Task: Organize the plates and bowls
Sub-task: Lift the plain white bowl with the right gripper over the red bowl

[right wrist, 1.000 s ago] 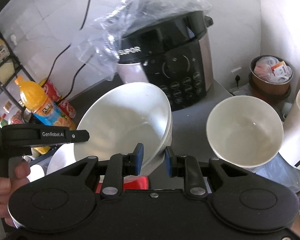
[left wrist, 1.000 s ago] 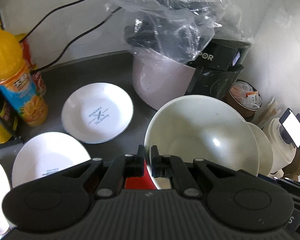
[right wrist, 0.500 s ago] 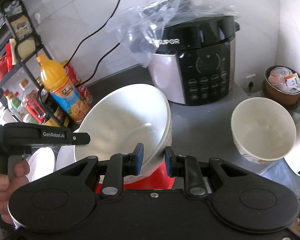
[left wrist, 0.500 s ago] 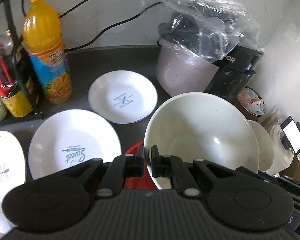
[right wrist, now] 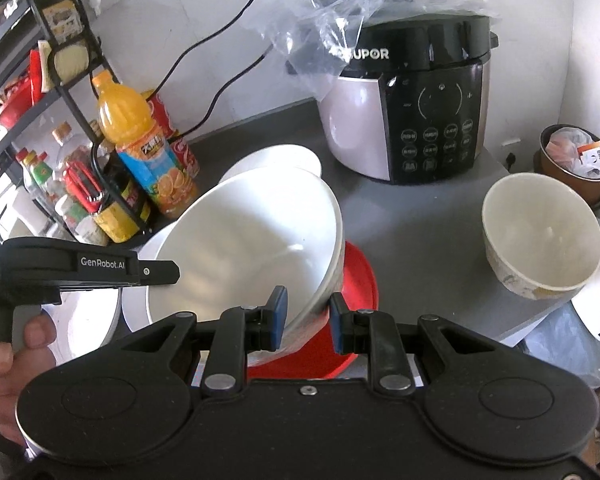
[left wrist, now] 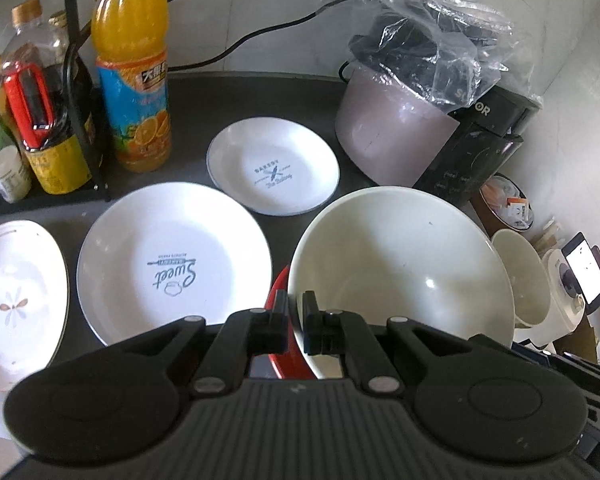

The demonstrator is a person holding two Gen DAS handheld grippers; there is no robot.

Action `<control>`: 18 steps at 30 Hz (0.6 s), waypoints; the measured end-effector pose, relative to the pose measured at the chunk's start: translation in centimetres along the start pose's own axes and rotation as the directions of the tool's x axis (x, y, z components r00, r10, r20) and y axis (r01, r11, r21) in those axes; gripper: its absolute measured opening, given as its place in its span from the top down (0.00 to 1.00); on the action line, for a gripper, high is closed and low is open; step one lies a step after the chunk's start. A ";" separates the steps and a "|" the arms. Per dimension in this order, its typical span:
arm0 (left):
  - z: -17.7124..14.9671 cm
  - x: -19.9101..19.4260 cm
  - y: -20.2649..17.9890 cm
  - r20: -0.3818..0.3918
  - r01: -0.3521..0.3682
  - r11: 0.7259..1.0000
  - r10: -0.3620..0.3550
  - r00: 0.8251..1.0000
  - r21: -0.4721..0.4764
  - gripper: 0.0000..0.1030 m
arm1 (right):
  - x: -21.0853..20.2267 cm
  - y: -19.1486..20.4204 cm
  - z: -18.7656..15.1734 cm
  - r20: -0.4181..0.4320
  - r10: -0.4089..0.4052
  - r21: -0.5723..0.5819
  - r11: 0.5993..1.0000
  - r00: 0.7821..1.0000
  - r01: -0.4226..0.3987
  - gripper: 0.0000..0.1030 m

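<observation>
A large white bowl (left wrist: 400, 272) hangs tilted over the dark counter, held from both sides. My left gripper (left wrist: 294, 314) is shut on its near rim. My right gripper (right wrist: 306, 314) is shut on the opposite rim of the white bowl (right wrist: 252, 248), blue pads on either side of the wall. A red bowl (right wrist: 358, 280) sits just beneath it, partly hidden. On the counter lie a big white plate (left wrist: 172, 256) with "Sweet" printed on it, a smaller white plate (left wrist: 274, 170) and an oval flower plate (left wrist: 16, 296). A smaller cream bowl (right wrist: 540, 232) stands to the right.
A rice cooker (right wrist: 412, 120) under a plastic bag stands at the back. An orange juice bottle (left wrist: 134, 72) and a black rack of bottles (left wrist: 32, 120) line the left. A brown tub of packets (right wrist: 572, 160) is at the far right. A hand (right wrist: 4, 344) holds the left tool.
Both grippers have carried the white bowl leftward along the counter. The plates, juice bottle and bottle rack have come further into view, and the red bowl now shows beneath.
</observation>
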State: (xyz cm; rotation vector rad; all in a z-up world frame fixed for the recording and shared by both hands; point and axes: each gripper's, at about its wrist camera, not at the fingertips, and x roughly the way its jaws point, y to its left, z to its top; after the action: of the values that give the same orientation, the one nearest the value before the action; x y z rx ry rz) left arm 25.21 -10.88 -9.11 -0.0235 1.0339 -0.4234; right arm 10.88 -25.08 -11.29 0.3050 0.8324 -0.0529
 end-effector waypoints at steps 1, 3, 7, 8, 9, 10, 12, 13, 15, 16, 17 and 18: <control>-0.2 0.0 0.0 -0.003 -0.003 1.000 0.003 1.000 0.000 0.96 | 0.1 -0.1 -0.2 -0.008 0.000 0.004 1.000 1.000 0.000 0.78; -0.6 0.3 0.1 -0.014 -0.004 1.000 0.004 1.000 -0.002 0.96 | 0.2 -0.2 -0.4 -0.013 0.000 0.009 1.000 1.000 0.000 0.78; -1.2 0.6 0.4 -0.022 0.006 1.000 -0.006 1.000 -0.004 0.96 | 0.4 -0.2 -0.7 -0.019 -0.004 0.002 1.000 1.000 0.004 0.78; -1.3 0.6 0.3 -0.017 0.005 1.000 -0.005 1.000 0.003 0.96 | 0.5 -0.2 -0.7 -0.021 -0.005 -0.003 1.000 1.000 0.005 0.78; -1.4 0.6 0.2 -0.013 0.004 1.000 -0.004 1.000 0.005 0.96 | 0.6 -0.1 -0.7 -0.025 -0.007 -0.010 1.000 1.000 0.007 0.78; -1.4 0.6 0.3 -0.012 0.005 1.000 -0.005 1.000 0.000 0.96 | 0.8 -0.1 -0.8 -0.027 -0.008 -0.015 1.000 1.000 0.007 0.78; -1.3 0.9 0.5 -0.016 0.006 1.000 -0.006 1.000 -0.020 0.96 | 1.2 -0.1 -0.7 -0.033 -0.010 -0.020 1.000 0.999 0.010 0.78; -1.3 1.1 0.5 -0.021 0.006 1.000 -0.006 1.000 -0.025 0.96 | 1.5 -0.2 -0.7 -0.036 -0.012 -0.018 1.000 0.999 0.011 0.78; -1.3 1.6 0.6 -0.029 0.006 0.999 -0.007 1.000 -0.032 0.96 | 2.1 -0.3 -0.7 -0.047 -0.019 -0.020 1.000 0.999 0.018 0.78; -1.3 1.9 0.6 -0.034 0.005 0.999 -0.006 0.999 -0.031 0.96 | 2.4 -0.4 -0.7 -0.055 -0.023 -0.025 0.999 0.998 0.022 0.78; -1.3 2.2 0.6 -0.038 0.003 0.999 -0.004 0.999 -0.032 0.96 | 2.7 -0.4 -0.7 -0.064 -0.029 -0.030 0.999 0.998 0.027 0.78; -1.3 2.4 0.5 -0.042 0.000 1.000 -0.001 0.999 -0.031 0.96 | 3.0 -0.5 -0.7 -0.072 -0.034 -0.037 0.999 0.997 0.031 0.78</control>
State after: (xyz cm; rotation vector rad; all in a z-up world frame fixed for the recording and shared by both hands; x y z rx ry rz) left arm 25.35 -11.03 -11.91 -0.0427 1.0824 -0.4096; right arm 12.36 -25.13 -14.08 0.2603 0.9096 -0.0573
